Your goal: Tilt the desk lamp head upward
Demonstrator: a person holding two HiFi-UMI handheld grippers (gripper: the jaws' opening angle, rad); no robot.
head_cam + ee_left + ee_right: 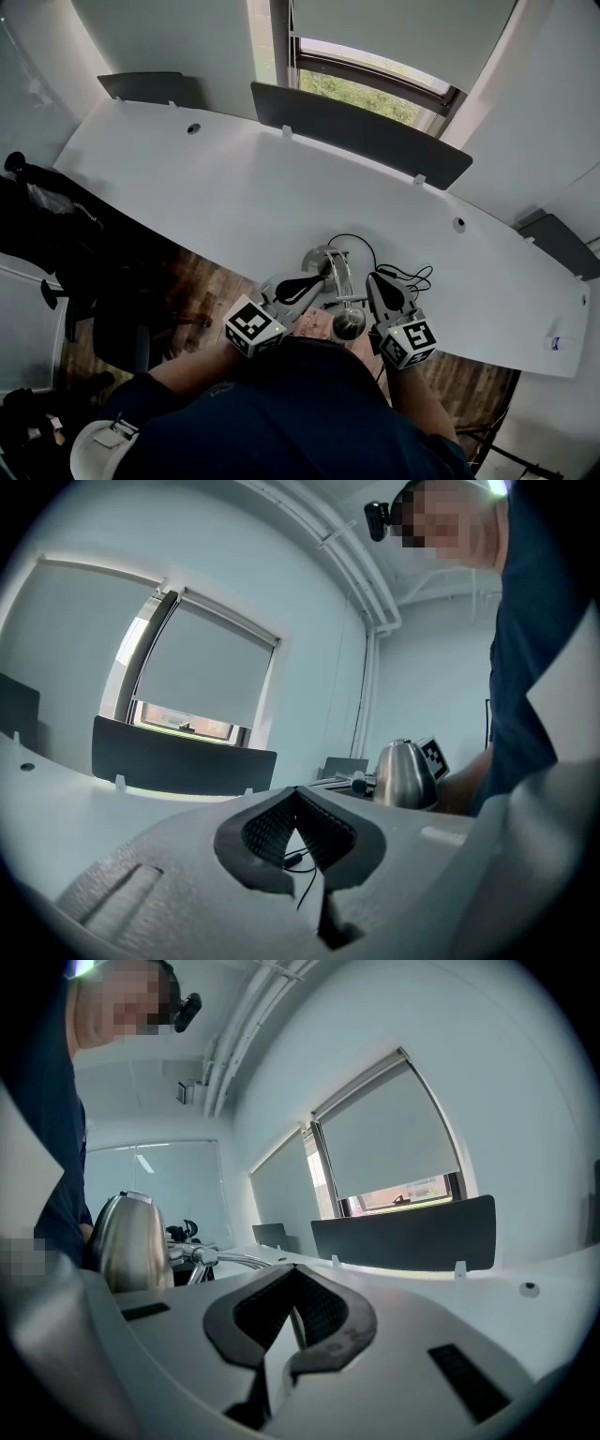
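Observation:
A silver desk lamp stands near the front edge of the white desk, with its round base, jointed arm and bell-shaped head. The head hangs low, nearest to me. My left gripper is shut and empty just left of the arm. My right gripper is shut and empty just right of it. The left gripper view has the shut gripper with the lamp head off to its right. In the right gripper view the gripper is shut too, and the lamp head and arm lie to its left.
A black cable curls on the desk right of the lamp. Dark divider panels line the desk's far edge under a window. An office chair stands at the left over wood flooring. A small white item lies at the desk's right end.

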